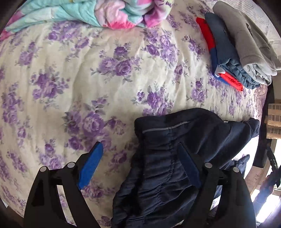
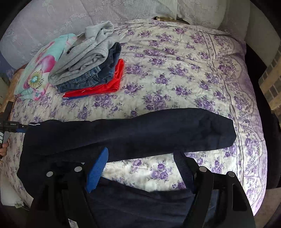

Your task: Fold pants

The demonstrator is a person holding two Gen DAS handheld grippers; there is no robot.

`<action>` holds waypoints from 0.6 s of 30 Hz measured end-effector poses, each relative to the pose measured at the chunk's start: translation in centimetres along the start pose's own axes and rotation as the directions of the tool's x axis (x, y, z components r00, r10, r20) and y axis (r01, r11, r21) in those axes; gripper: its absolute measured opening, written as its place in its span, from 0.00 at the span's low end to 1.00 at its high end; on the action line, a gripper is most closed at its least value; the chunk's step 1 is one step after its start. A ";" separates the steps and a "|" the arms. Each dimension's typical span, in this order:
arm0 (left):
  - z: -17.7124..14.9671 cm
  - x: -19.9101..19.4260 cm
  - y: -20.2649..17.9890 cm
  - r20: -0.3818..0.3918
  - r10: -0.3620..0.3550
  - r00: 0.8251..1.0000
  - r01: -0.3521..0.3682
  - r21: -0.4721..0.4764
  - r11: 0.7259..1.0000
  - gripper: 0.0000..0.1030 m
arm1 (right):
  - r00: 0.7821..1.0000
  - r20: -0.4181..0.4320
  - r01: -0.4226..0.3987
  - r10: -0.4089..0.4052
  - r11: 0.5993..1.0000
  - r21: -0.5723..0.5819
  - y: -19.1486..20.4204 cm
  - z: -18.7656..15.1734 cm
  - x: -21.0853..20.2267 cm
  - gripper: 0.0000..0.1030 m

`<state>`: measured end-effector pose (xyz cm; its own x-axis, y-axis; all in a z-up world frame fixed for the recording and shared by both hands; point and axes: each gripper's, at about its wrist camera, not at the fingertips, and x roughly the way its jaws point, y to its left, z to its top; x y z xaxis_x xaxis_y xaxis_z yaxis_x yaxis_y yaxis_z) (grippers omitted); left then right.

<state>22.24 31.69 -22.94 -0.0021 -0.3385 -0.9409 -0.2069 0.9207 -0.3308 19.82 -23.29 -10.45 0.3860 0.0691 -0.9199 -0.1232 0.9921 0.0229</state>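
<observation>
Dark navy pants (image 1: 168, 157) lie on the floral bedspread; their gathered waistband sits between the fingers of my left gripper (image 1: 140, 149), which is open, its right pad (image 1: 189, 166) resting against the fabric. In the right wrist view one leg of the pants (image 2: 140, 131) stretches across the bed from left to right, and the other leg (image 2: 140, 201) lies close below the camera. My right gripper (image 2: 142, 156) is open just above the bed between the two legs, holding nothing. My left gripper shows at the far left (image 2: 19, 127) by the waistband.
A stack of folded clothes, grey on denim on red (image 1: 233, 47) (image 2: 91, 64), sits on the bedspread (image 1: 105, 70) (image 2: 175, 70). A pastel floral blanket (image 1: 87, 12) (image 2: 40, 70) lies behind. Pillows (image 2: 193, 10) line the far end. The bed edge curves away right (image 2: 254, 140).
</observation>
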 end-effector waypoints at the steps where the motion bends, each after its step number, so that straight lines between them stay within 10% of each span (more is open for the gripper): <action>1: 0.4 0.5 -0.1 -0.023 -0.024 0.999 0.024 0.009 1.000 0.81 | 1.000 0.001 0.009 -0.009 1.000 -0.010 0.3 0.0 0.1 0.75; 4: 0.6 1.8 -1.0 -0.082 -0.051 0.995 0.055 0.048 0.997 0.79 | 0.999 -0.008 0.038 -0.038 0.999 -0.025 0.4 0.1 0.9 0.75; 8: 0.6 2.6 -2.5 -0.059 0.076 0.995 -0.071 0.087 0.994 0.42 | 0.999 -0.027 0.032 -0.032 0.999 -0.005 0.4 0.4 2.5 0.75; 12: -0.2 -0.4 -4.4 0.120 0.119 0.986 -0.130 0.095 0.987 0.14 | 0.997 -0.054 -0.067 0.064 0.996 -0.063 3.1 1.1 3.9 0.73; 18: -0.4 -5.5 0.0 0.366 0.161 0.916 -0.092 -0.199 0.976 0.14 | 0.994 -0.031 -0.104 0.100 0.974 -0.202 8.8 2.9 4.2 0.72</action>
<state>21.89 33.46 -17.78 0.3231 -0.0908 -0.9420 -0.3961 0.8910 -0.2218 23.01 -14.00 -12.94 0.3433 0.1650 -0.9246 -0.3446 0.9379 0.0394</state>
